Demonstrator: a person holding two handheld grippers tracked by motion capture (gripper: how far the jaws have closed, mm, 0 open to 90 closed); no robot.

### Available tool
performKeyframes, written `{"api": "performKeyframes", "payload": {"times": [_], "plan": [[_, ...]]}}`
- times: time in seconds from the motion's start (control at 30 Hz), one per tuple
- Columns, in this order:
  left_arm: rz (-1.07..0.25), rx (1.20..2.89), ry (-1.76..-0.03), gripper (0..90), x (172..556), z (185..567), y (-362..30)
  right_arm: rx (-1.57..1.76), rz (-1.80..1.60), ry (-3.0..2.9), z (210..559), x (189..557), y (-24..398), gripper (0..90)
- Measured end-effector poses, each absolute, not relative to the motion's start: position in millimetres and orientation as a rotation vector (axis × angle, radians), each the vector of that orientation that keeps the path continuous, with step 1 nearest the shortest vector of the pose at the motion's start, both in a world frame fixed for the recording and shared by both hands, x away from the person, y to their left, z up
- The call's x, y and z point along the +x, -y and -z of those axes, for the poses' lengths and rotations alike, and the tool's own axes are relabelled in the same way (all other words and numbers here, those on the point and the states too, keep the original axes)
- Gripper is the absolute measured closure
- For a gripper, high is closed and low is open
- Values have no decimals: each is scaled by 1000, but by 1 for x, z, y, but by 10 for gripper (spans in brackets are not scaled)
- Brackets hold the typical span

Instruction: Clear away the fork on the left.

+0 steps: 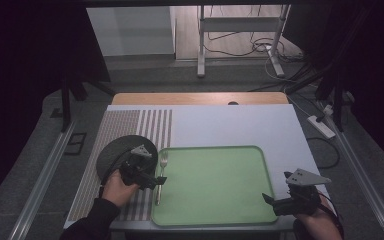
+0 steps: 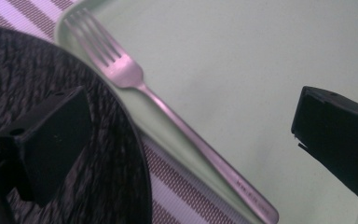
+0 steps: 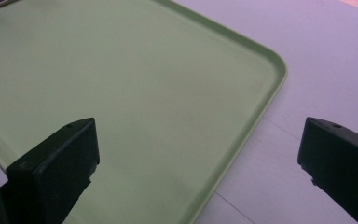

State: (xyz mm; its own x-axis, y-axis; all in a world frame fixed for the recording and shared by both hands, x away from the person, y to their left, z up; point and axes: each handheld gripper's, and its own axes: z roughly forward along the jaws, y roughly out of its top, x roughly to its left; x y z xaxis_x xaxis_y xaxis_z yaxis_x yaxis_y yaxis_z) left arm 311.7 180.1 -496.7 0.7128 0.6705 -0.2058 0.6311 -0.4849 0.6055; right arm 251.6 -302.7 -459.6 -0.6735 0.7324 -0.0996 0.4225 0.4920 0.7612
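White table [image 1: 230,125] carries a green tray [image 1: 215,182] near its front edge. On the tray's left edge lies a fork [image 1: 160,176], prongs toward the far side. Just beside it, the left gripper [image 1: 156,180] has jaws wide apart, holding nothing, next to a black round mat [image 1: 112,152]. At the tray's front right corner, the right gripper [image 1: 269,199] is also open and empty.

White desk [image 1: 230,125] with a wooden far edge, striped brown-and-white placemat [image 1: 145,125] at its left, round black woven mat [image 1: 115,152] on the placemat, white power strip [image 1: 321,126] on the floor at right, metal stand legs [image 1: 200,47] far behind
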Motion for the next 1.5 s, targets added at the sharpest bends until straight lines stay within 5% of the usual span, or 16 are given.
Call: {"api": "performKeyframes", "payload": {"times": [1.5], "plan": [[-149, 2050, -1154, 0, 248, 497, -262, 996, -1023, -2308, 459, 252, 304, 0]]}}
